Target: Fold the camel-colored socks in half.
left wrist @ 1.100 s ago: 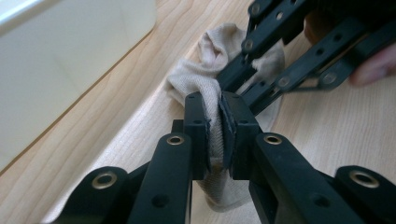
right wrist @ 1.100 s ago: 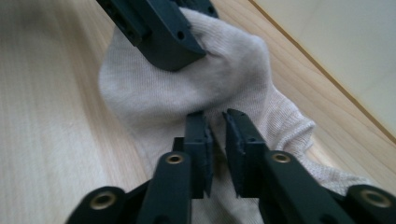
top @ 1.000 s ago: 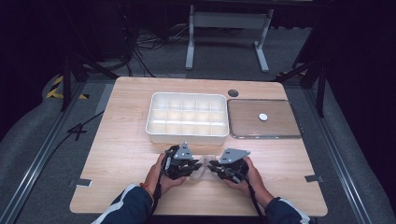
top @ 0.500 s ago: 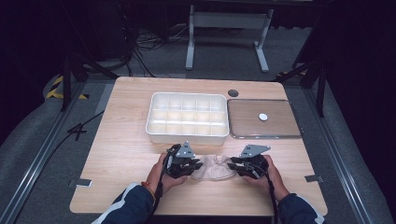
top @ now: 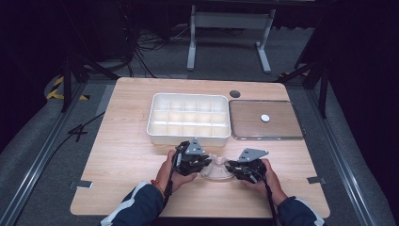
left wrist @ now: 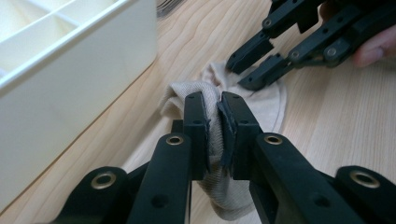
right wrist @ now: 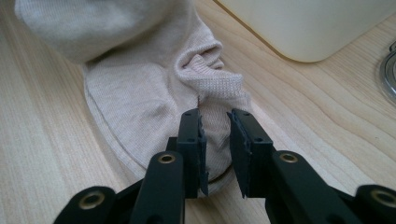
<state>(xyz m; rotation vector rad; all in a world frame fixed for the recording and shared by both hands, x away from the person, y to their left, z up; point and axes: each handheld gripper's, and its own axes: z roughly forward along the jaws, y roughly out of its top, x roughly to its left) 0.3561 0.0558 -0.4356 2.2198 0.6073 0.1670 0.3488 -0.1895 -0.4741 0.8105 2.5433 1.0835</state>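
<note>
A beige sock [top: 215, 168] lies on the wooden table [top: 127, 155] just in front of a white compartment tray [top: 189, 118] whose cells look empty. The left gripper [left wrist: 213, 116] is clamped on a fold of the sock — cloth pinched between its pads. The right gripper [right wrist: 215, 135] has just been closing; its jaws stand slightly apart over the sock's other end, with a fold of cloth between them — whether the pads press it cannot be told. Beside the compartment tray, a flat brown tray [top: 244, 123] holds one small white disc [top: 265, 117].
</note>
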